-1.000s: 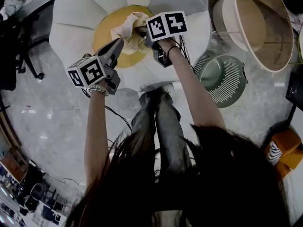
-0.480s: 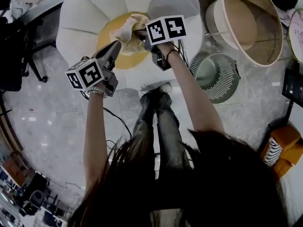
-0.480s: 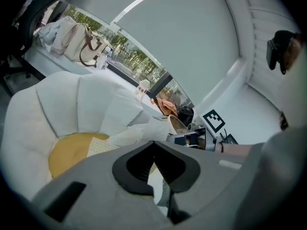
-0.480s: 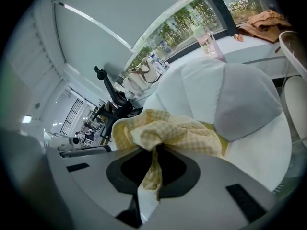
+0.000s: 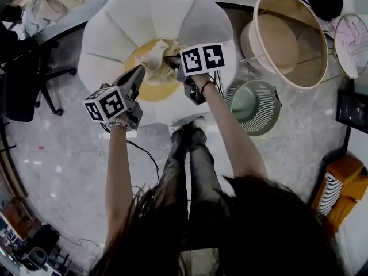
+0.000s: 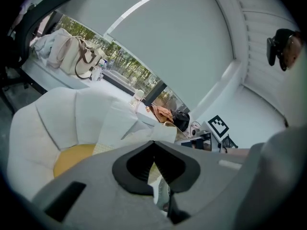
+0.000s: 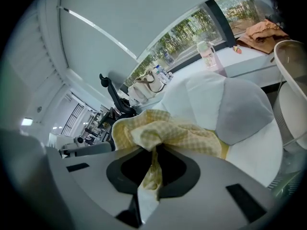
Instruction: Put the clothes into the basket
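While both tools are held above a flower-shaped seat (image 5: 109, 39) with white petals and a yellow centre, a pale yellow checked garment (image 5: 154, 53) is carried between them, clear of the cushion. The right tool (image 5: 171, 62) is clamped on a bunched fold of the garment, and a strip of checked fabric is seen hanging down through the gap behind its tips. The left tool (image 5: 141, 71) is closed too; its tips are met at the garment's near edge, with a little checked cloth showing between the jaws. A green slatted basket (image 5: 256, 105) is stood on the grey floor (image 5: 57, 154) near the person's right arm, and a large cream basket (image 5: 290, 36) is set just beyond it.
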A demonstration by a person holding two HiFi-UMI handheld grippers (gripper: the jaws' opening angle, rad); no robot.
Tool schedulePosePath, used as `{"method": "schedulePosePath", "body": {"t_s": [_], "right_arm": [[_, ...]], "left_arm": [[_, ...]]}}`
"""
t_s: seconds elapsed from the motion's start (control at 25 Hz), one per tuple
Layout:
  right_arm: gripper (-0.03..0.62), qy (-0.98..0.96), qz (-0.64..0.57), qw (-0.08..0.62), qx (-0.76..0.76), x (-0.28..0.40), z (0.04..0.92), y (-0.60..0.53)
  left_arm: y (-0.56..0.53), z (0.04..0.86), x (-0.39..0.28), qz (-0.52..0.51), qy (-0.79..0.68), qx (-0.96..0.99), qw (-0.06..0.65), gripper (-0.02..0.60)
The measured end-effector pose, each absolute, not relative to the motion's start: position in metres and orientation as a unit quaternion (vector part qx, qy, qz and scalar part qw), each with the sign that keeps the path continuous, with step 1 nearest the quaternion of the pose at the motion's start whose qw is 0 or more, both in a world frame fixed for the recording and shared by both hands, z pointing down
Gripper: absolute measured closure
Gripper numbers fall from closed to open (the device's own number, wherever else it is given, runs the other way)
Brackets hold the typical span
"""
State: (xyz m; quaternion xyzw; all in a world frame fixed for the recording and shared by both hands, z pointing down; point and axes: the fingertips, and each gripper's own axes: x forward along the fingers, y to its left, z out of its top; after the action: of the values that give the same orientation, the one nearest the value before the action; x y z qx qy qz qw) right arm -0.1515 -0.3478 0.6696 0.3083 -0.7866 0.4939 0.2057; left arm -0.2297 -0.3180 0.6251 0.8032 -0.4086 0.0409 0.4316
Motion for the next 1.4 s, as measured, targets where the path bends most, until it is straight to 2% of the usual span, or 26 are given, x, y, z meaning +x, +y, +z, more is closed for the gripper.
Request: {"method": "schedulePosePath", "body": {"t_s": [0.4, 0.76, 1.4], "right_arm": [[0.551, -0.803, 0.463, 0.201, 0.317, -0.156, 0.603, -0.360], [0.551, -0.798, 0.474, 0.148, 0.340, -0.140, 0.552, -0.349], [0.551, -0.818, 0.436, 0.099, 0.362, -0.106, 0.473, -0.340]], "left_arm": [[-0.332, 0.565, -0.233, 0.022, -0.401, 0.820, 0.408, 0.571], [-0.334, 0.508, -0.214, 0.017, -0.379, 0.843, 0.382, 0.571], [-0.340, 0.418, -0.185, -0.017, -0.345, 0.884, 0.314, 0.571]]}}
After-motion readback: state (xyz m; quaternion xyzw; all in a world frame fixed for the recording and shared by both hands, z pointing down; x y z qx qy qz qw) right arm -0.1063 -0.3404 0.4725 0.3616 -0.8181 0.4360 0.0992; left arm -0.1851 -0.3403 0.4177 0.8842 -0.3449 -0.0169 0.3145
